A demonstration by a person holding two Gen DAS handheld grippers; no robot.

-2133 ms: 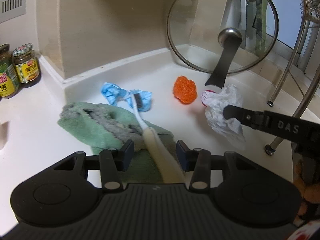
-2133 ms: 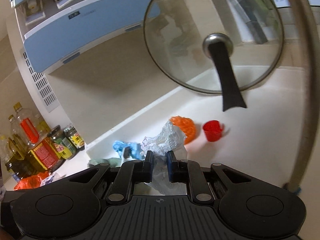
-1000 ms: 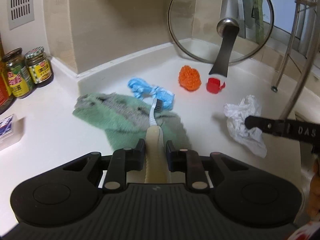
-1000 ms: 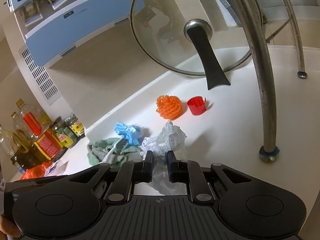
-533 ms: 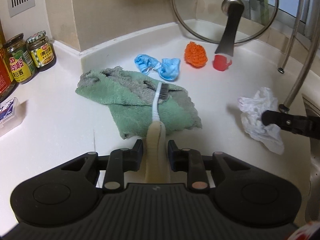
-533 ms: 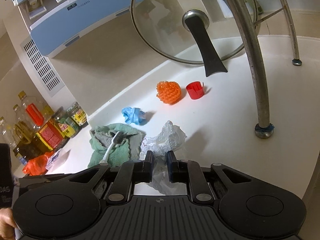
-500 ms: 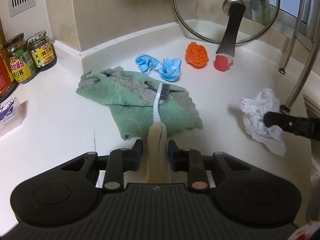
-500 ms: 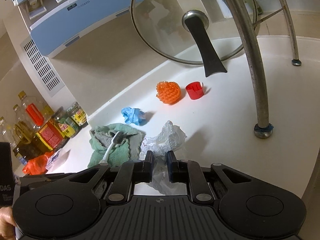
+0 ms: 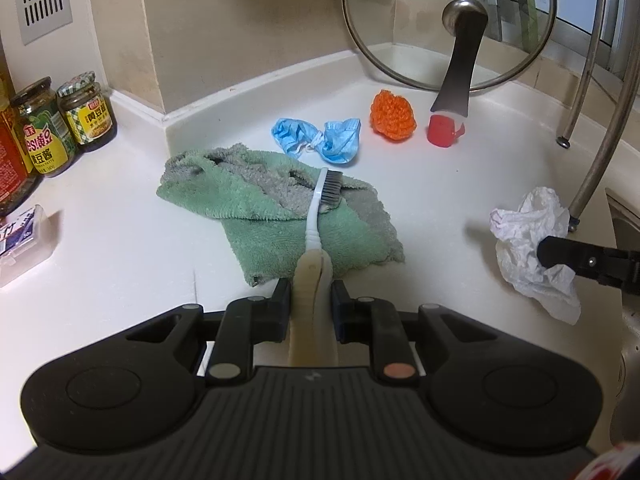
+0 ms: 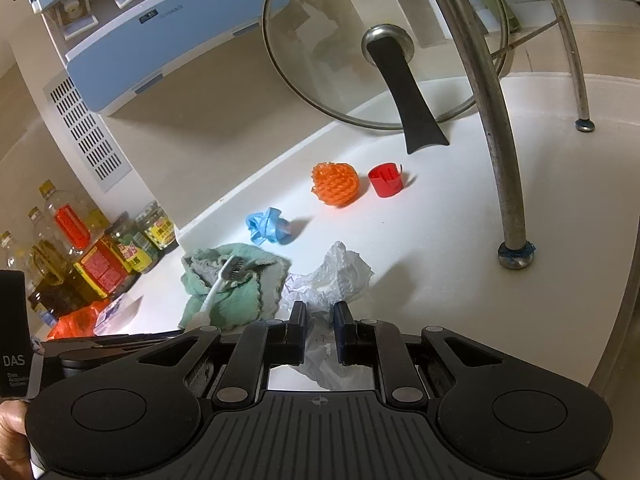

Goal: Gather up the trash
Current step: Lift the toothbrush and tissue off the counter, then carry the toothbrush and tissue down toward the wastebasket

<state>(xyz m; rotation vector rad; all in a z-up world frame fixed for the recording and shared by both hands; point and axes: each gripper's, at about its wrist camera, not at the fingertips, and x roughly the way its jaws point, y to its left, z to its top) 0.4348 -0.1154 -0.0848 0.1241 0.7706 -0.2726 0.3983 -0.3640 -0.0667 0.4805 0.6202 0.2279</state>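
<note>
My left gripper (image 9: 310, 304) is shut on the cream handle of a toothbrush (image 9: 316, 216); its bristle head rests over a green towel (image 9: 256, 200) on the white counter. My right gripper (image 10: 320, 334) is shut on a crumpled white tissue (image 10: 332, 276) held just above the counter; the tissue also shows in the left wrist view (image 9: 528, 236) at the right. A crumpled blue mask (image 9: 320, 140), an orange scrubber (image 9: 392, 114) and a red cap (image 9: 442, 130) lie farther back on the counter.
A glass pot lid (image 9: 448, 20) leans in the back corner. Sauce jars (image 9: 82, 114) and bottles (image 10: 72, 236) stand at the left. A metal rack leg (image 10: 514, 248) stands at the right, and a sink edge (image 9: 624, 216) shows beyond it.
Both grippers have pulled back from the corner with the toothbrush and the tissue held. The toothbrush head has slid back across the towel.
</note>
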